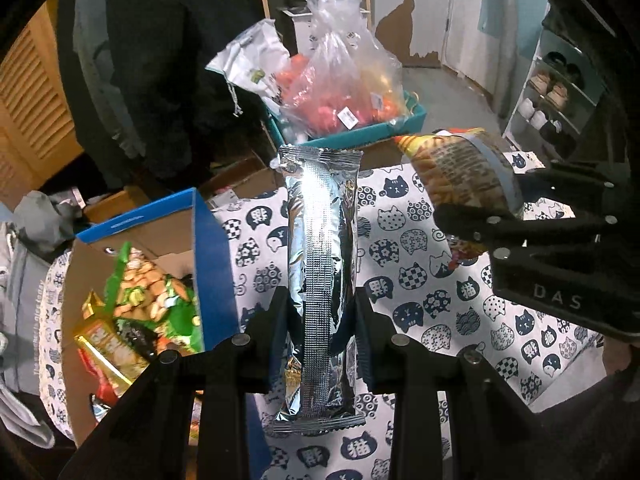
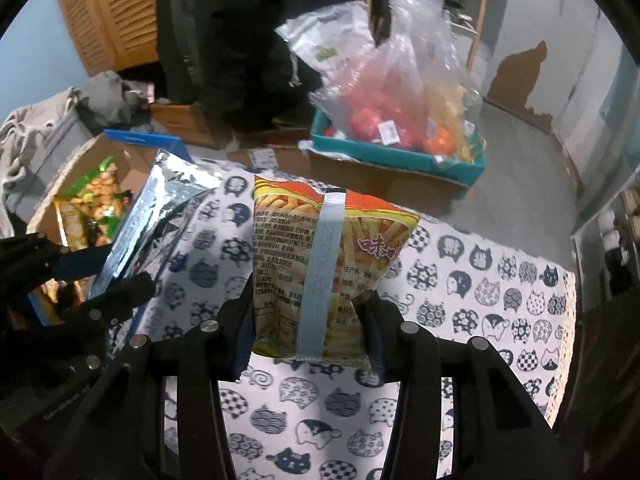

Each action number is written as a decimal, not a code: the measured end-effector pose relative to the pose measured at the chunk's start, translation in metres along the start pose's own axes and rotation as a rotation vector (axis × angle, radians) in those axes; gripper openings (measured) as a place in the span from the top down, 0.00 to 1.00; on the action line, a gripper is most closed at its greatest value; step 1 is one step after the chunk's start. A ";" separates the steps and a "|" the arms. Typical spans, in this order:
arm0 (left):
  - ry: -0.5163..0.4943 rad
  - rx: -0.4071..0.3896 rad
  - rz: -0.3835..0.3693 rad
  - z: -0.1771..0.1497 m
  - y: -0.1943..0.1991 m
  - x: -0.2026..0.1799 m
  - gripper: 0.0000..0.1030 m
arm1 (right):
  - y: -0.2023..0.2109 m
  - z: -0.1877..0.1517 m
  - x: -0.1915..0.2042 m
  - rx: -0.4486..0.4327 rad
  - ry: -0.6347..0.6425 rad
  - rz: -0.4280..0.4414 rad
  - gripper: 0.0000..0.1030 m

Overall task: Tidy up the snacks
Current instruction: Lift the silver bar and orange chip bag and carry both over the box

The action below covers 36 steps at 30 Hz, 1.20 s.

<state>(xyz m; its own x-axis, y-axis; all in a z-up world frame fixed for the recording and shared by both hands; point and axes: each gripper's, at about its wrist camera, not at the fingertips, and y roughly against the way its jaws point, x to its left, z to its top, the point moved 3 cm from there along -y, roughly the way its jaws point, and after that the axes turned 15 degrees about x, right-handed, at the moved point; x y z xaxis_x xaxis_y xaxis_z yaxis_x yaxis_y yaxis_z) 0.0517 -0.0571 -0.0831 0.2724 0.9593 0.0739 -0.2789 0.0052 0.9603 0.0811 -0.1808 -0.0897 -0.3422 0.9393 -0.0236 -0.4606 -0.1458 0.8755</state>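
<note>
My left gripper [image 1: 320, 320] is shut on a long silver foil snack pack [image 1: 320, 264], held lengthwise above the cat-print tablecloth [image 1: 440, 312]. In the right wrist view that silver pack [image 2: 160, 216] shows at the left, just right of the box. My right gripper [image 2: 310, 328] is shut on an orange bag of fry-shaped snacks [image 2: 320, 264], back side with a blue seam toward the camera. The same orange bag [image 1: 460, 172] appears at the right of the left wrist view, clamped in the black right gripper. Both packs hang clear of the table.
A blue-edged cardboard box [image 1: 200, 232] at the left holds several green and gold snack bags [image 1: 140, 304]. Beyond the table, a teal tray [image 1: 400, 124] carries a clear plastic bag of red and orange items [image 1: 344, 84]. A shoe rack [image 1: 560, 100] stands at the right.
</note>
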 end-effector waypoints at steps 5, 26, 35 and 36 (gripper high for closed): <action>0.015 -0.023 0.010 -0.009 0.010 0.015 0.70 | 0.007 0.008 0.023 -0.011 0.037 0.006 0.56; 0.202 -0.071 0.015 -0.037 0.041 0.133 0.70 | 0.015 0.062 0.127 -0.046 0.166 0.067 0.56; 0.305 -0.056 0.032 -0.054 0.039 0.192 0.70 | 0.012 0.078 0.166 -0.037 0.216 0.093 0.56; 0.318 -0.054 0.033 -0.055 0.037 0.197 0.70 | 0.011 0.081 0.172 -0.033 0.225 0.098 0.56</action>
<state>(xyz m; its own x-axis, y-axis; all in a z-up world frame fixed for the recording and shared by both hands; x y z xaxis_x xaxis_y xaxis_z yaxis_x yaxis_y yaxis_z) 0.0446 0.1476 -0.0481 -0.0369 0.9993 0.0083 -0.3336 -0.0202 0.9425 0.0836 0.0047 -0.0451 -0.5588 0.8278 -0.0497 -0.4416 -0.2463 0.8628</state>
